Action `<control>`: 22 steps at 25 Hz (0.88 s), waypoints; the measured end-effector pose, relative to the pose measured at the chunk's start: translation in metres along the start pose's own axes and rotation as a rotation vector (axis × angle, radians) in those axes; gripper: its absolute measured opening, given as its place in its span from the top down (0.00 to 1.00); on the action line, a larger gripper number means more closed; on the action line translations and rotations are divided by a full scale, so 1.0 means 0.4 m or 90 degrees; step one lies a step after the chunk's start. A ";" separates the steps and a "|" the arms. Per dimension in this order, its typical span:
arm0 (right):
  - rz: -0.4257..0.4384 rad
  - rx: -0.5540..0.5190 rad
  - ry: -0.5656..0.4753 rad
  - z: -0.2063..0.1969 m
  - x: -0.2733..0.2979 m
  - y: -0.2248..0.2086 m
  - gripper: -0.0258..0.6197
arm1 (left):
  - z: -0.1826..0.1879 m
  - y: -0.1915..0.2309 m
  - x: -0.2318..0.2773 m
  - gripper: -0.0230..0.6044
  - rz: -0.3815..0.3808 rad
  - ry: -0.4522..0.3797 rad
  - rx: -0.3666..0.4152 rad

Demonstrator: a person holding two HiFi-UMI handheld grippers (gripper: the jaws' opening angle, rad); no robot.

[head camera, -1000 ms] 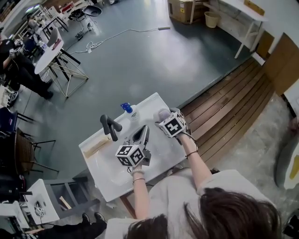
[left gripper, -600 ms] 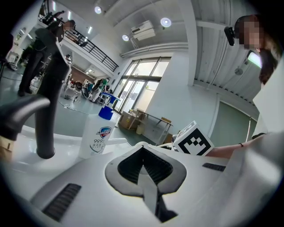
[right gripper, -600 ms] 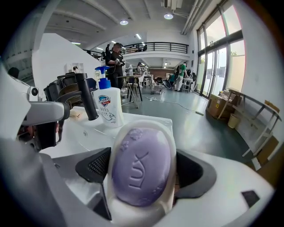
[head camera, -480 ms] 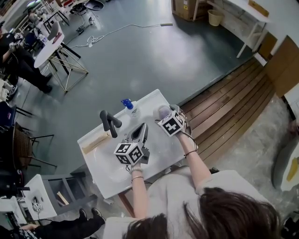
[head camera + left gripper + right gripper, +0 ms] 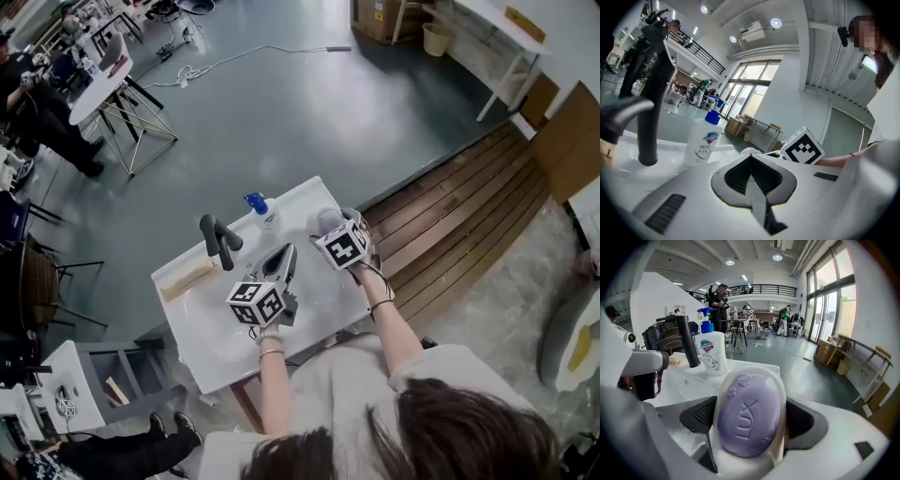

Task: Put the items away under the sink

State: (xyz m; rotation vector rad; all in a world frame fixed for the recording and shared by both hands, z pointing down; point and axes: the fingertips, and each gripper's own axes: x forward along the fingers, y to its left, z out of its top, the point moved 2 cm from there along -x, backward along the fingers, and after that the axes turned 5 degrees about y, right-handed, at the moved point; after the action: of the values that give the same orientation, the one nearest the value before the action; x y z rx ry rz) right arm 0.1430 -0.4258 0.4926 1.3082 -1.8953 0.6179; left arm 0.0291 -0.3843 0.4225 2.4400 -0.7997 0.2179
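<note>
We clamp our right claw (image 5: 750, 427) across the white soap dish (image 5: 781, 392), probably so the purple Lux bar (image 5: 749, 418) rides along inside it, just above the sink surface (image 5: 323, 300), while our left claw (image 5: 751, 169) hangs closed, empty.

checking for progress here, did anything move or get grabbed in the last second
Nothing visibly changed; only the head view drifted a little. The right tongs still grip the soap dish with its purple soap, the left tongs stay shut and empty over the sink, and the bottle and tap stand where they were.
</note>
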 end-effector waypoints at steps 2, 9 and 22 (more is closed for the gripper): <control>0.000 0.004 0.000 -0.003 0.002 -0.003 0.29 | -0.003 -0.001 0.000 0.97 0.000 0.000 0.001; 0.017 -0.008 -0.003 0.010 0.003 0.010 0.29 | 0.000 0.002 -0.013 0.97 0.002 0.004 0.006; 0.032 0.030 -0.027 0.025 -0.001 0.006 0.29 | -0.019 -0.007 -0.041 0.97 -0.004 0.018 0.011</control>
State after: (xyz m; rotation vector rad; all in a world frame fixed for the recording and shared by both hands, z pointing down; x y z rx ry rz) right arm 0.1378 -0.4320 0.4864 1.3158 -1.9642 0.6700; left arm 0.0176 -0.3700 0.4223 2.4492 -0.7805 0.2576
